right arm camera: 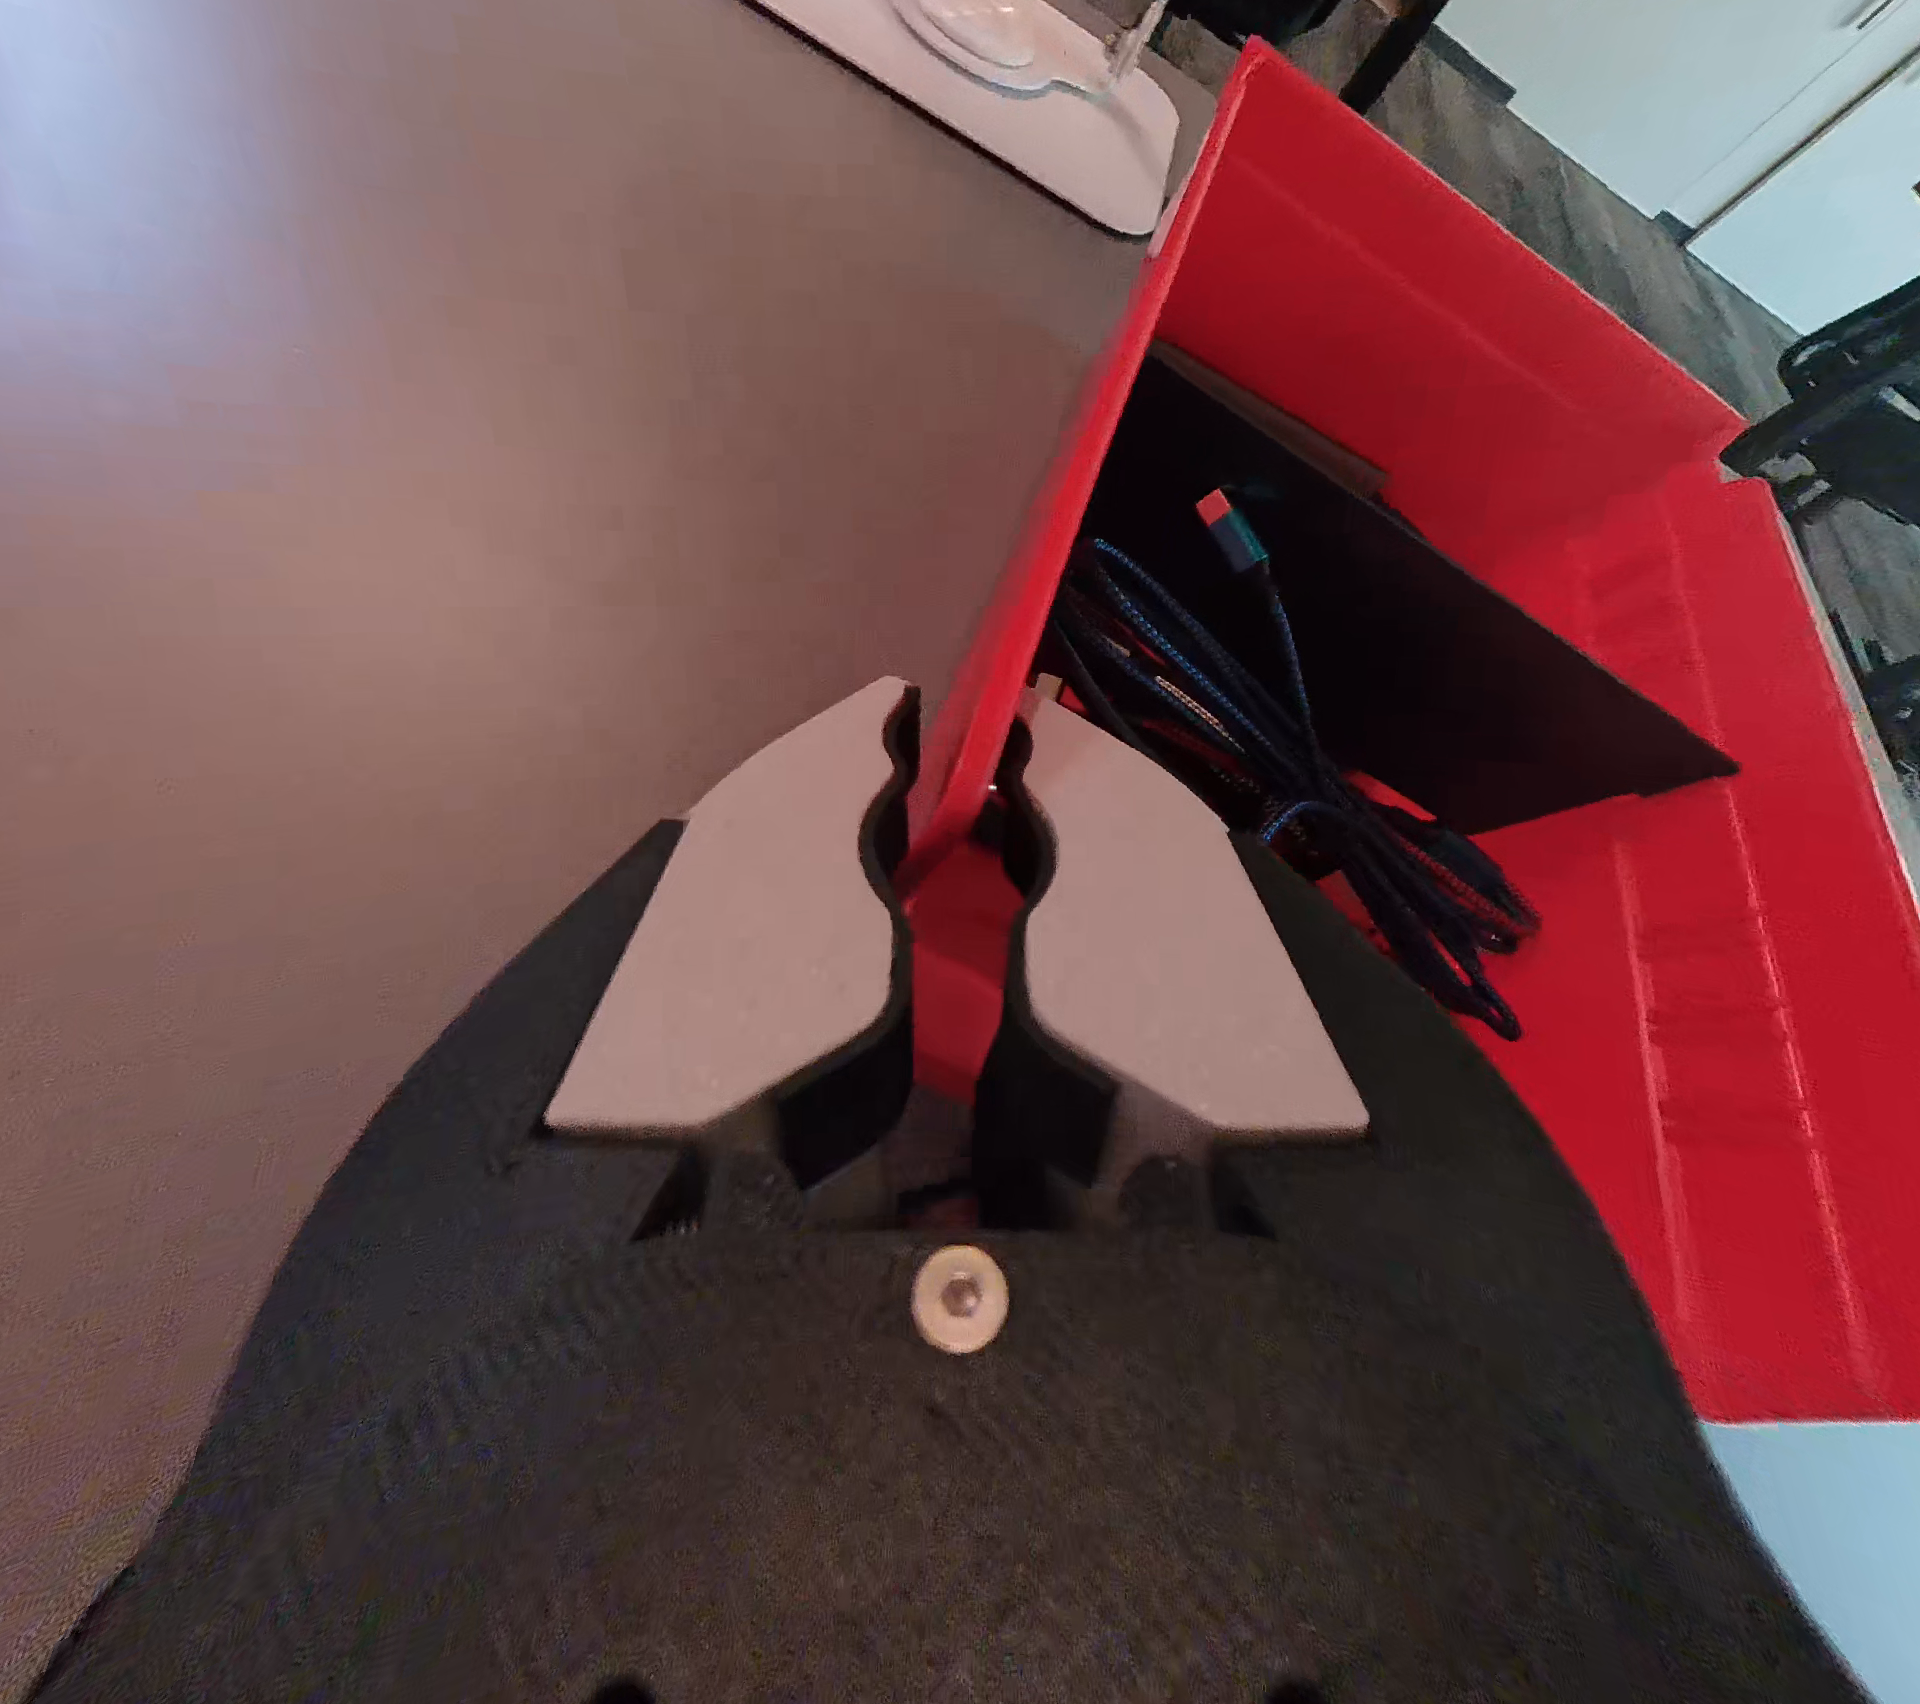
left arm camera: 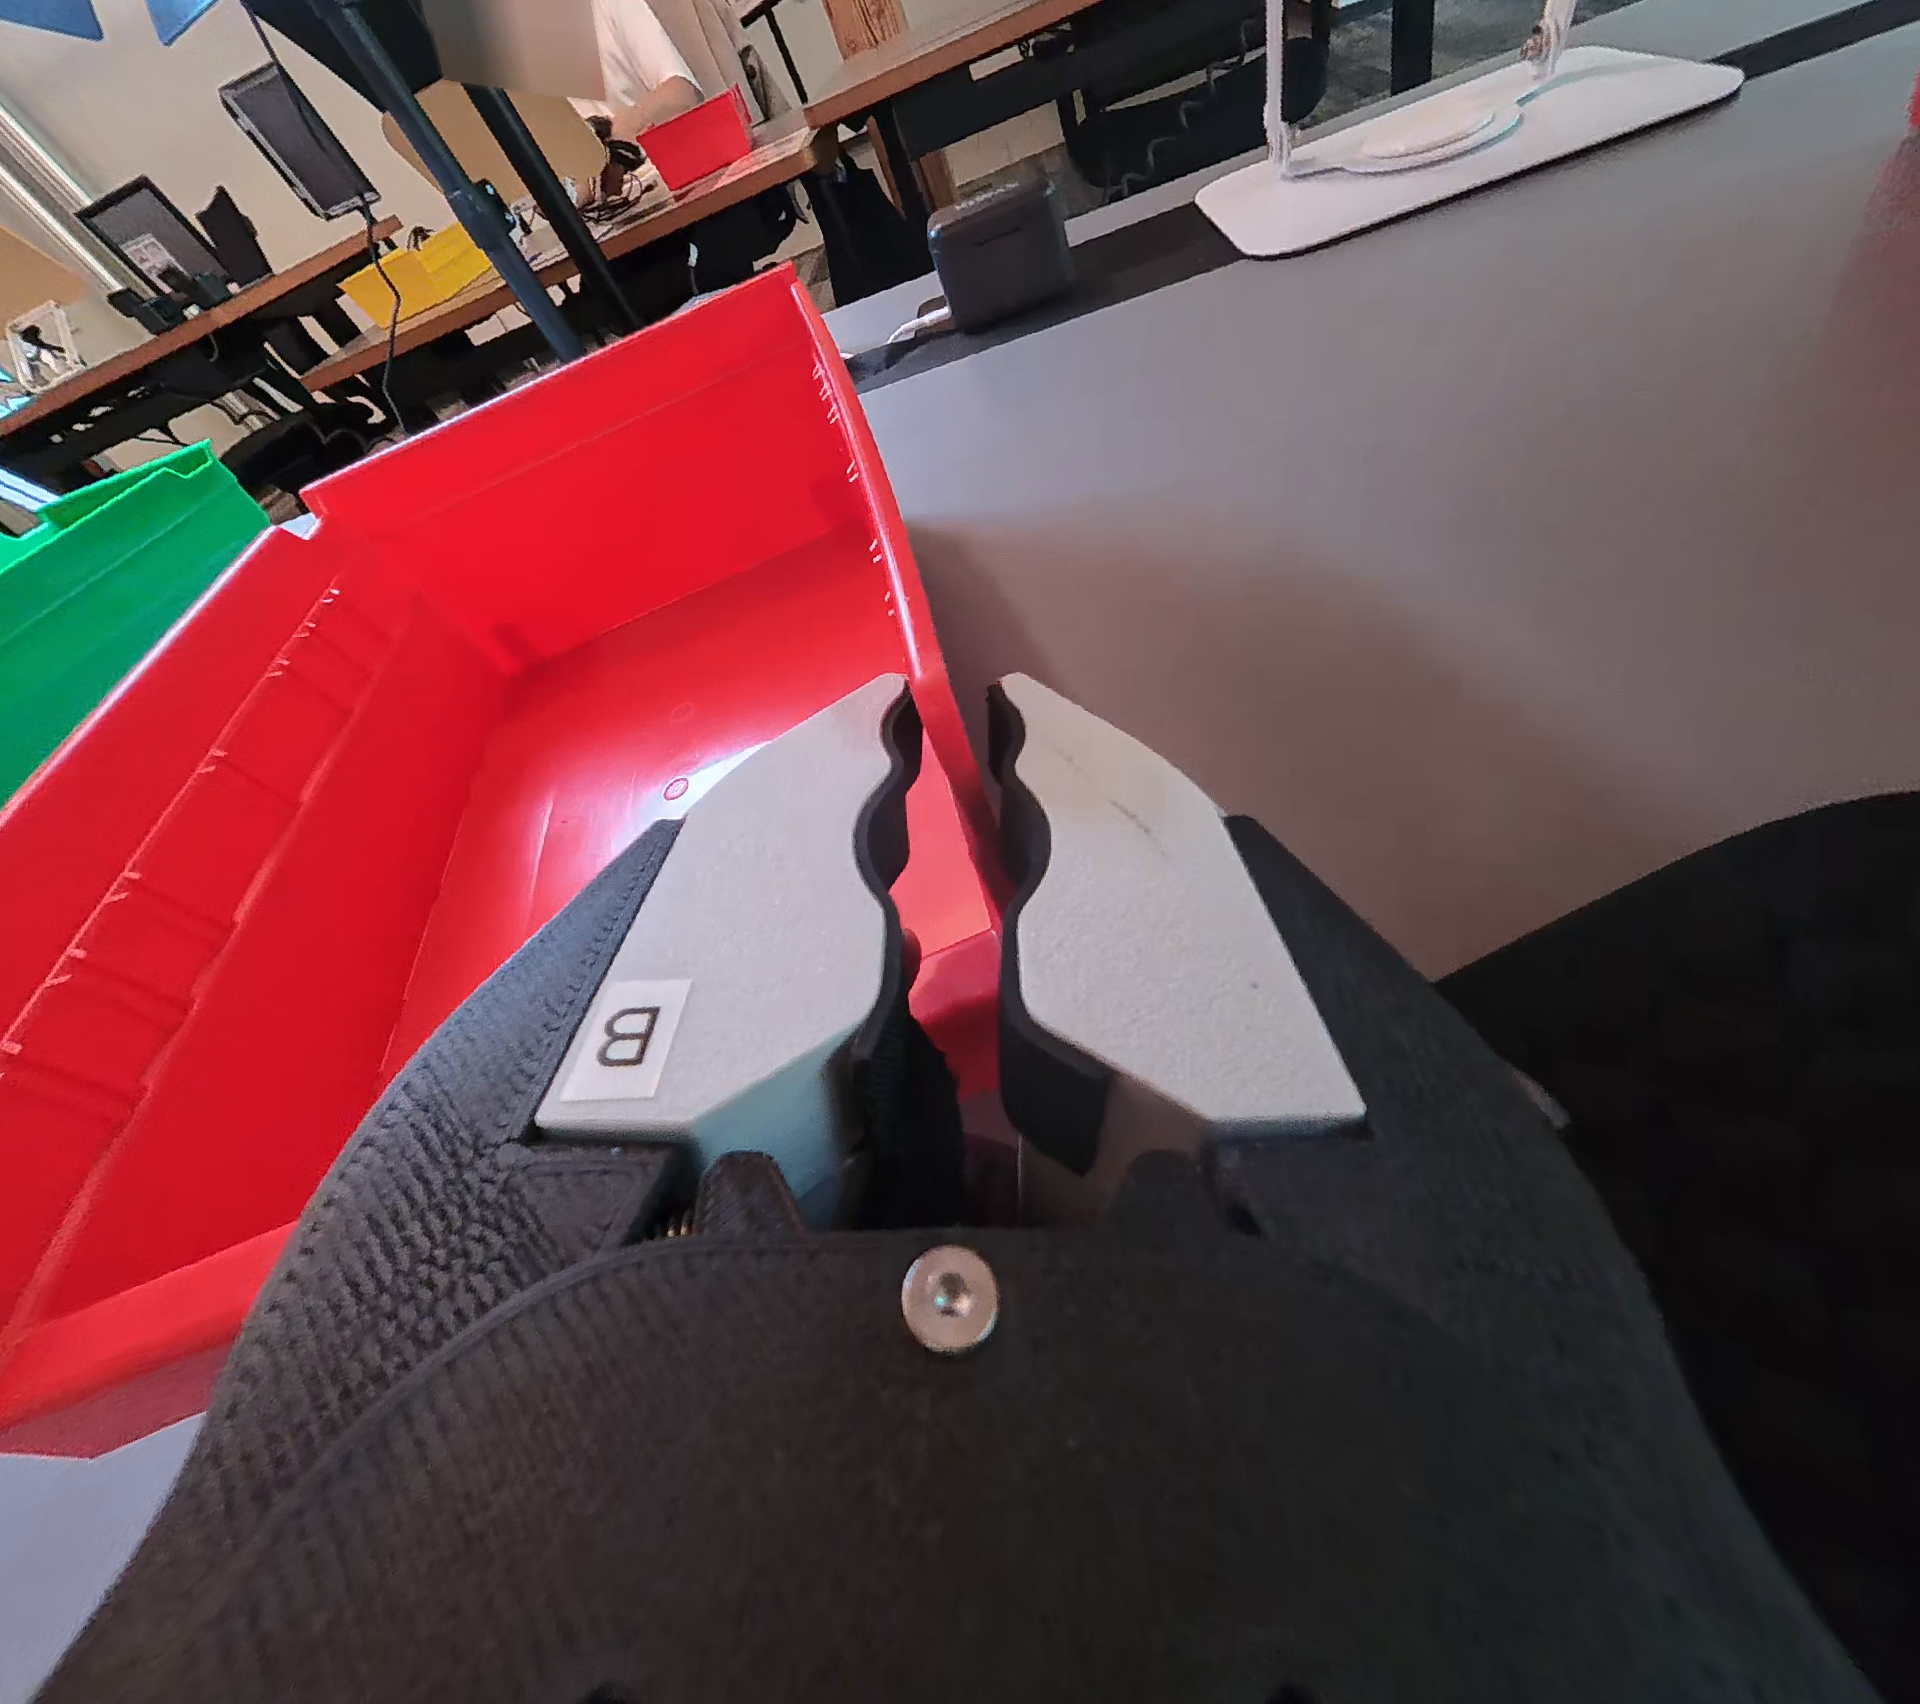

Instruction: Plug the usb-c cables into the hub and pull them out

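- My left gripper pinches a red bin's wall.
- My right gripper pinches another red bin, holding braided cables, by its wall, near the desk edge.

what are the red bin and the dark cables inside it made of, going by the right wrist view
The red open-topped bin looks like moulded plastic: even saturated colour, thin stiff walls, a slightly glossy sheen and moulded ribs. The bundle of dark cables seems sheathed in braided fabric, probably nylon: blue and red flecks woven through black, matte. One colourful plug end looks like hard plastic or metal; too small to tell.

Left gripper, right gripper: apparently clamped.
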A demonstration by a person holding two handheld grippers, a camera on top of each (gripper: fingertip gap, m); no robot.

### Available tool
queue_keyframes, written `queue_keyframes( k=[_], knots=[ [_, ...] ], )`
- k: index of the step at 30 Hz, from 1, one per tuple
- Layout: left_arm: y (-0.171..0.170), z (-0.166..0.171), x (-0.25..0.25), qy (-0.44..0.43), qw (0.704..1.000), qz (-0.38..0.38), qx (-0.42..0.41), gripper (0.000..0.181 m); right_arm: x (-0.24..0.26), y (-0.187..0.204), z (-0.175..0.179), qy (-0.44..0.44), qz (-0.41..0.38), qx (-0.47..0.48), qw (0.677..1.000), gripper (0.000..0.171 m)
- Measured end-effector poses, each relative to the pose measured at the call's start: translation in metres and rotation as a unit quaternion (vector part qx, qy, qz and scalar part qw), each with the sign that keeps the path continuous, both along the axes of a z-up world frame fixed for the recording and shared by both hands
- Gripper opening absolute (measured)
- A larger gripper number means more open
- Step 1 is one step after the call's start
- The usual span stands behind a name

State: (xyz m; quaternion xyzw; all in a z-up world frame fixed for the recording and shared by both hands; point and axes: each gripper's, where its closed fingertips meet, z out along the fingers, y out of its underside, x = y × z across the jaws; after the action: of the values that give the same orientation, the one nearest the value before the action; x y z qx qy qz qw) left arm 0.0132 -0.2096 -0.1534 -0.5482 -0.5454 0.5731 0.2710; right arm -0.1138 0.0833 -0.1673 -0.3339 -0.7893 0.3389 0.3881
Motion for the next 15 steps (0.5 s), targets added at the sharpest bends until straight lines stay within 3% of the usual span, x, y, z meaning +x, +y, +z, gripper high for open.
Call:
queue_keyframes(
  k=[4, 8, 15],
  knots=[
    [-0.007, 0.0, -0.001, 0.011, 1.0, 0.015, 0.005, 0.01, 0.009, -0.046, 0.0, 0.002, 0.036, 0.011, 0.999, 0.015],
    [-0.027, 0.002, 0.008, 0.017, 0.995, 0.073, -0.068, 0.007, 0.021, -0.082, -0.001, 0.014, 0.039, 0.003, 0.999, 0.011],
    [-0.038, 0.004, 0.019, 0.036, 0.995, 0.087, -0.039, 0.008, 0.059, -0.153, 0.001, 0.023, 0.12, 0.016, 0.992, 0.011]
  ],
)
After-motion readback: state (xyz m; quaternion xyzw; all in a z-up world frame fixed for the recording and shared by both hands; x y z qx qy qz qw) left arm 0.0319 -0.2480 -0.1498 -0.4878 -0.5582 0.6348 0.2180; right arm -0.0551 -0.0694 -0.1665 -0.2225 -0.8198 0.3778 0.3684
